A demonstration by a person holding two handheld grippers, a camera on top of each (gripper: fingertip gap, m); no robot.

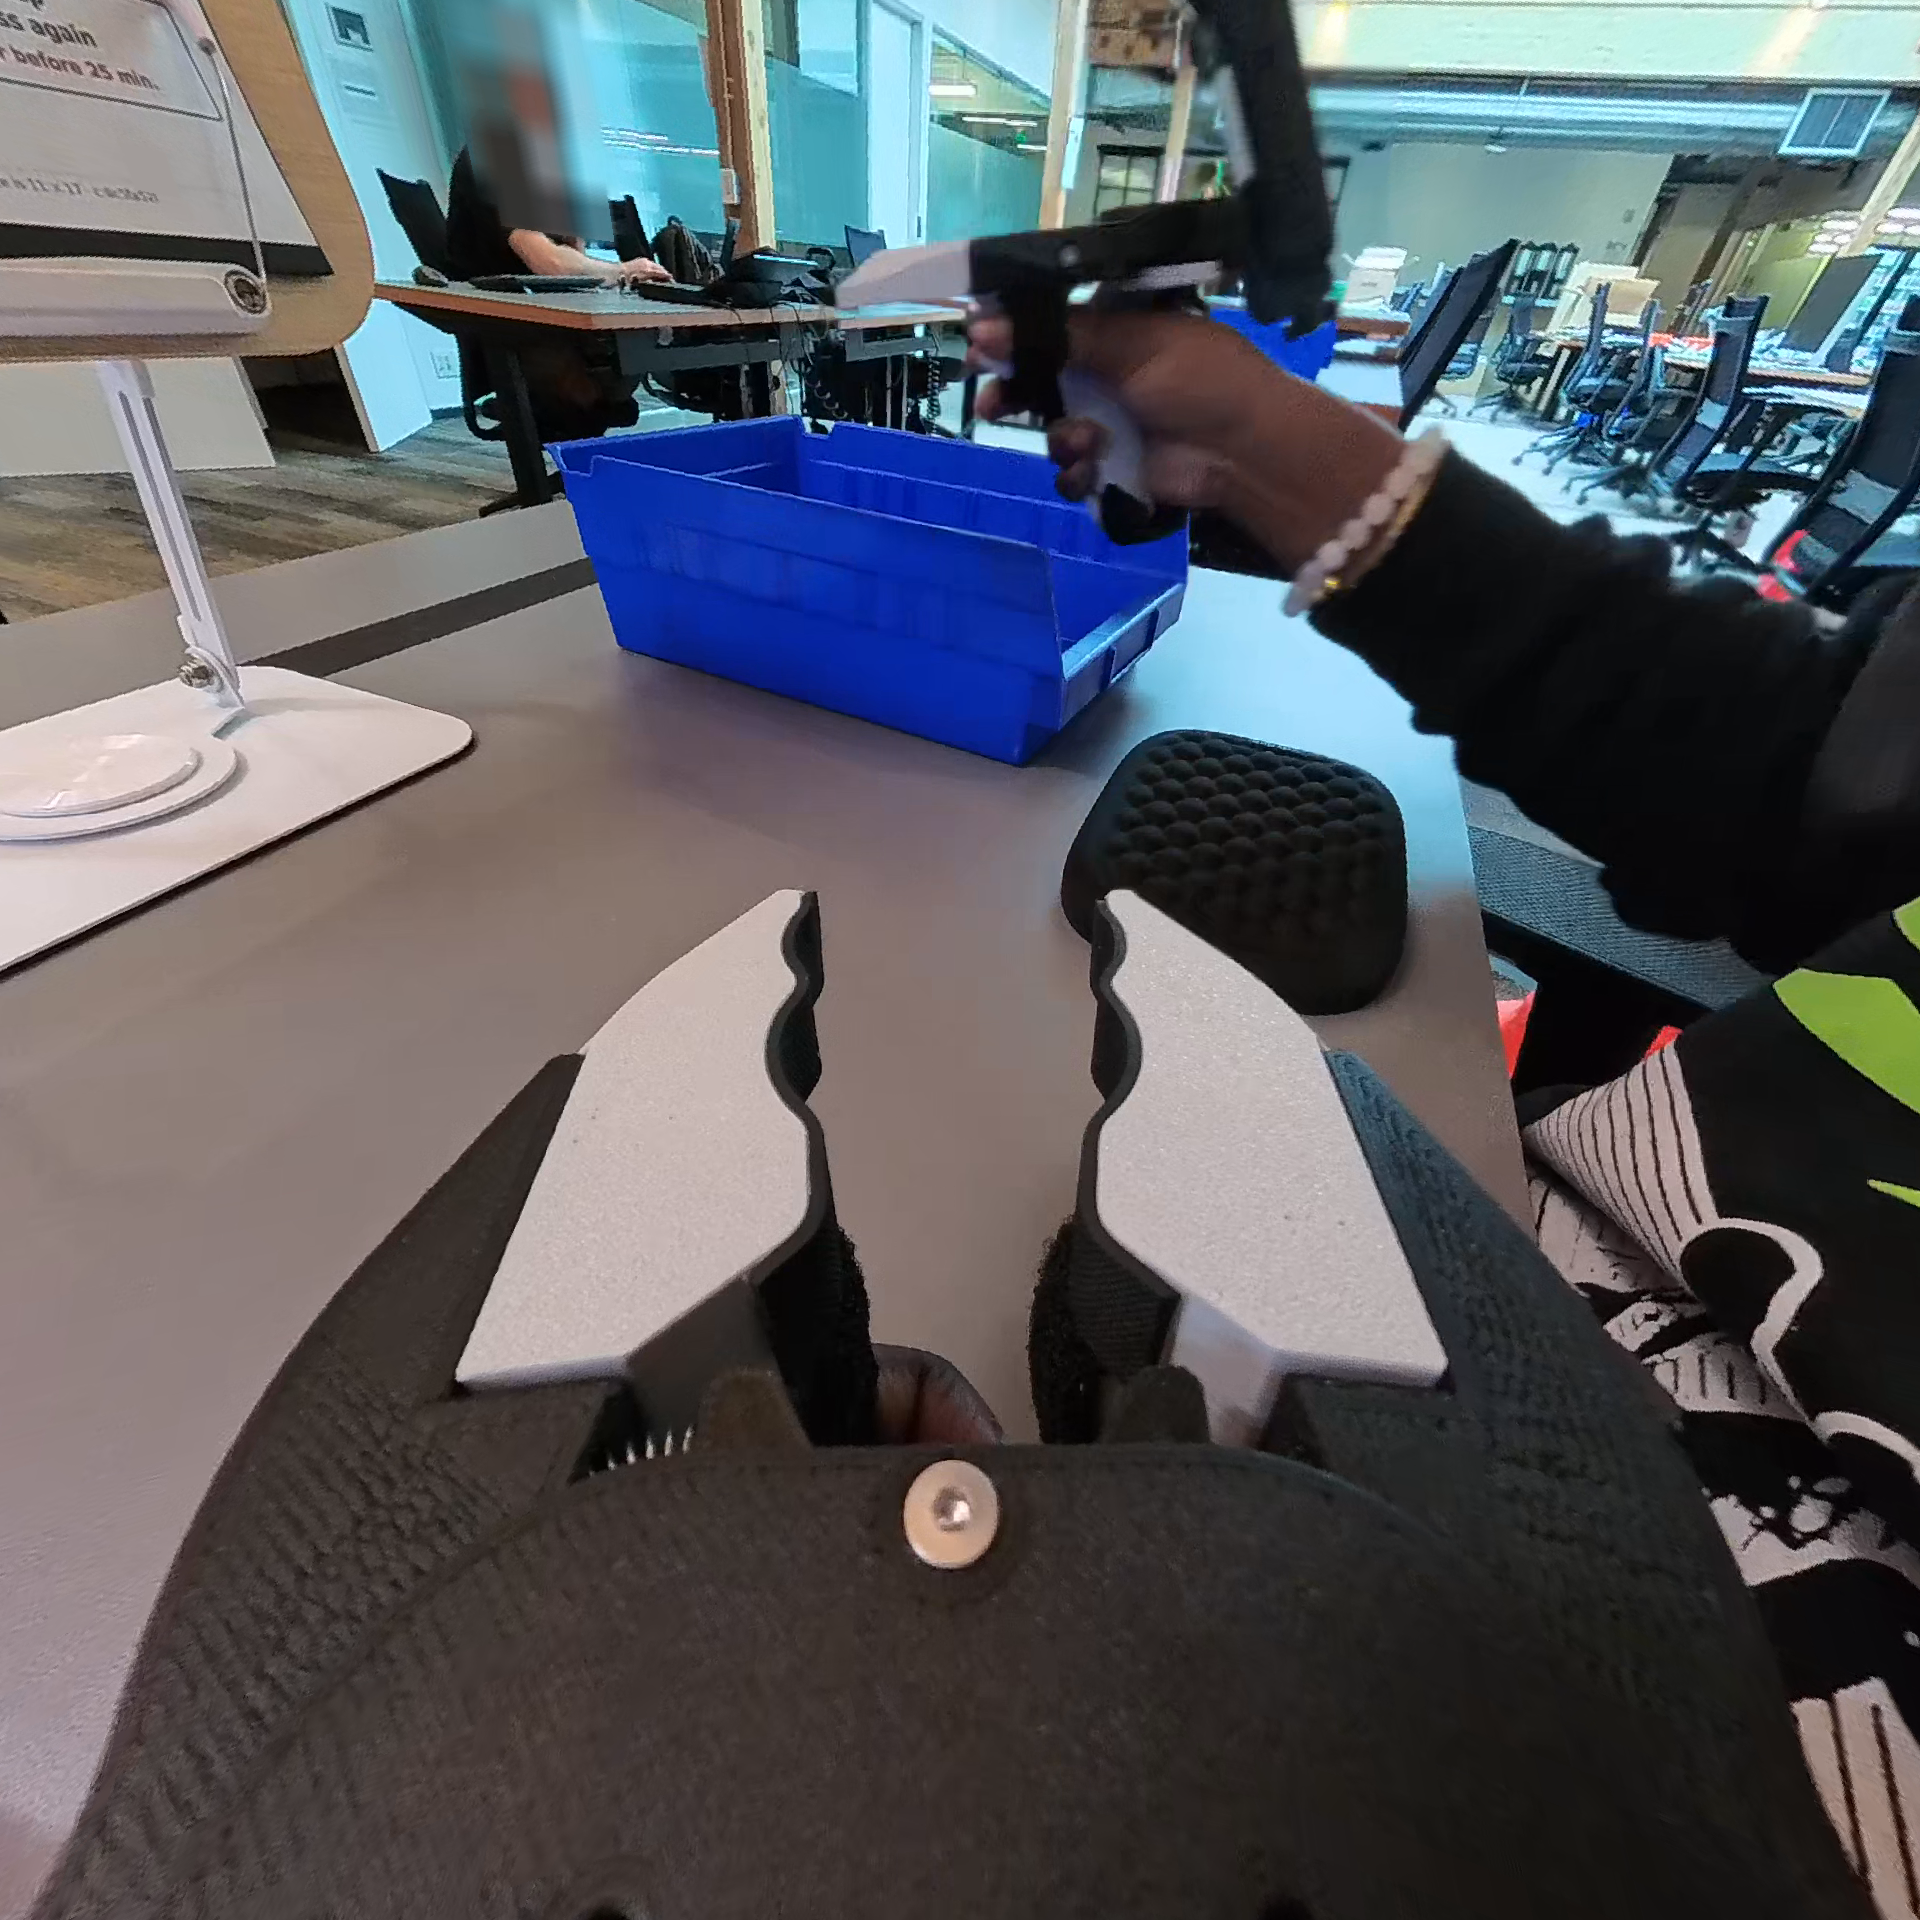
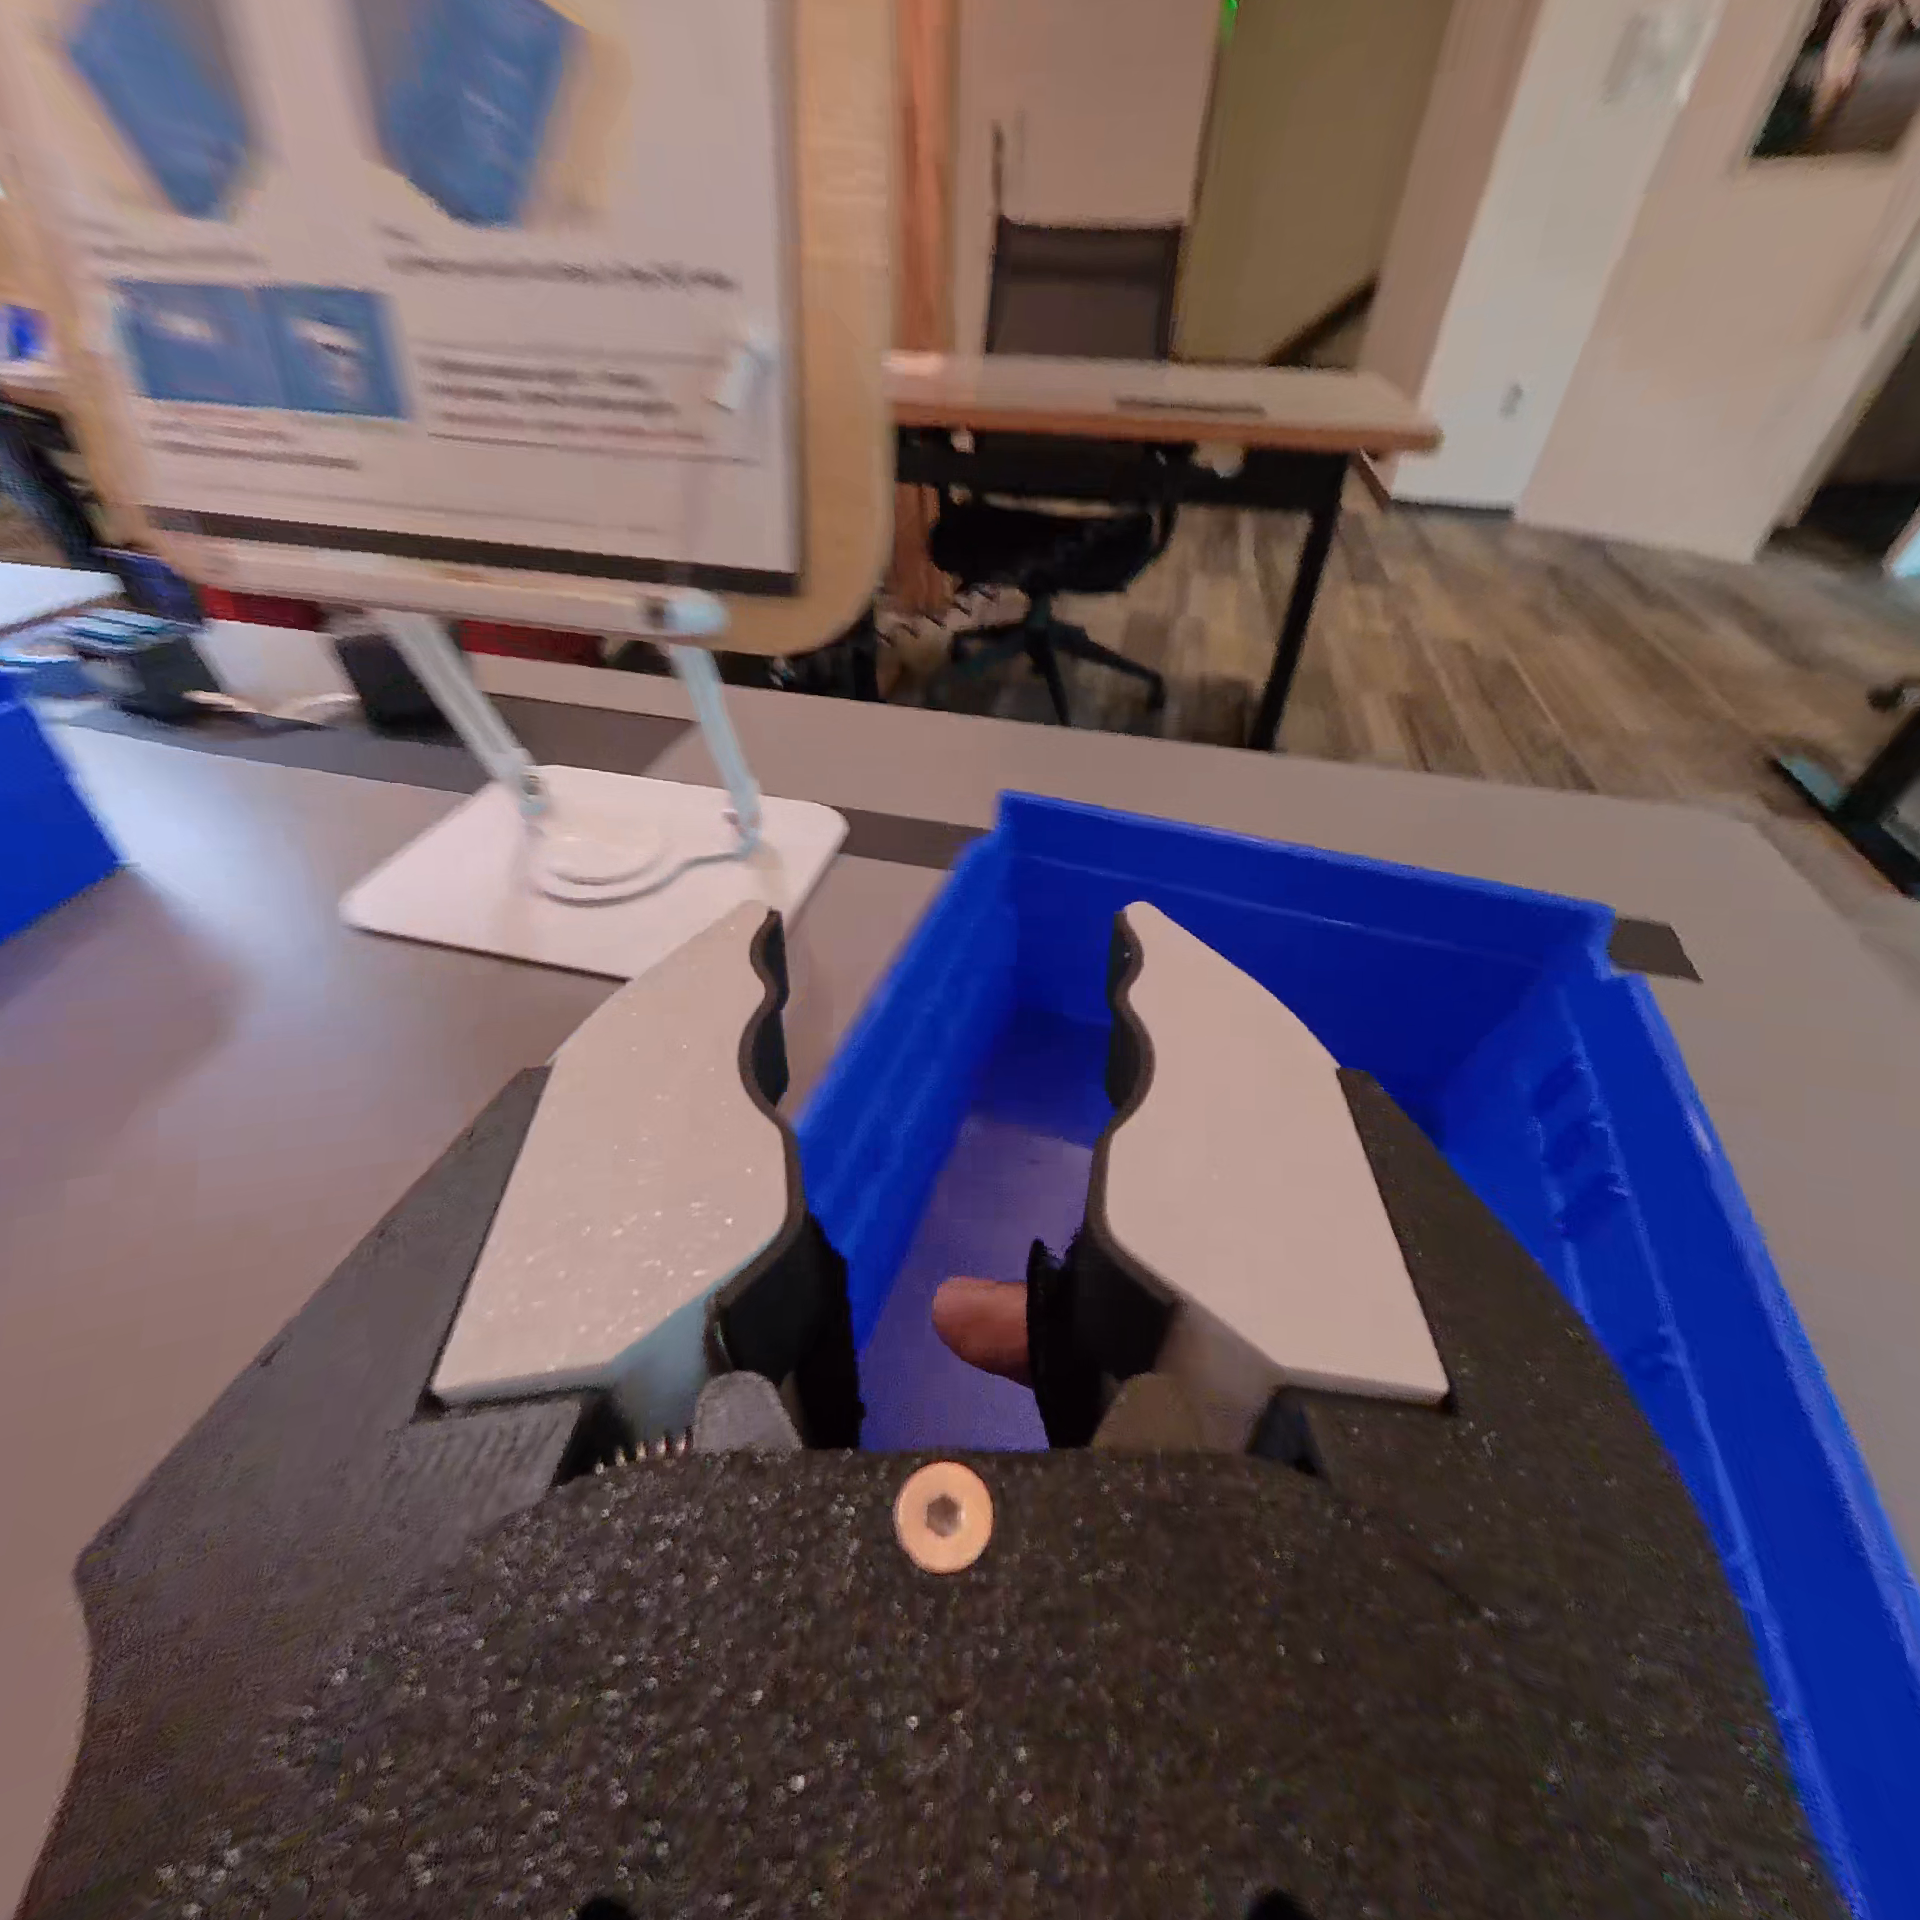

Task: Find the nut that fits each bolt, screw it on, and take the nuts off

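Right wrist view: grey-and-black fingers of right gripper spread apart, empty, poised above open blue plastic bin; bin floor bare where visible, no nut or bolt in sight in either view. Left wrist view: left gripper likewise parted on nothing, low over grey worktop, black dimpled rubber pad just beside right-hand finger. Farther off, right gripper held in hand over same bin. Likely risks: fingers knocking bin wall on way down and shoving the bin across the smooth worktop; a fruitless reach, with hardware nowhere visible. White tablet stand with framed screen close beside bin on left, crowding any sideways swing. Second blue bin at far left edge.
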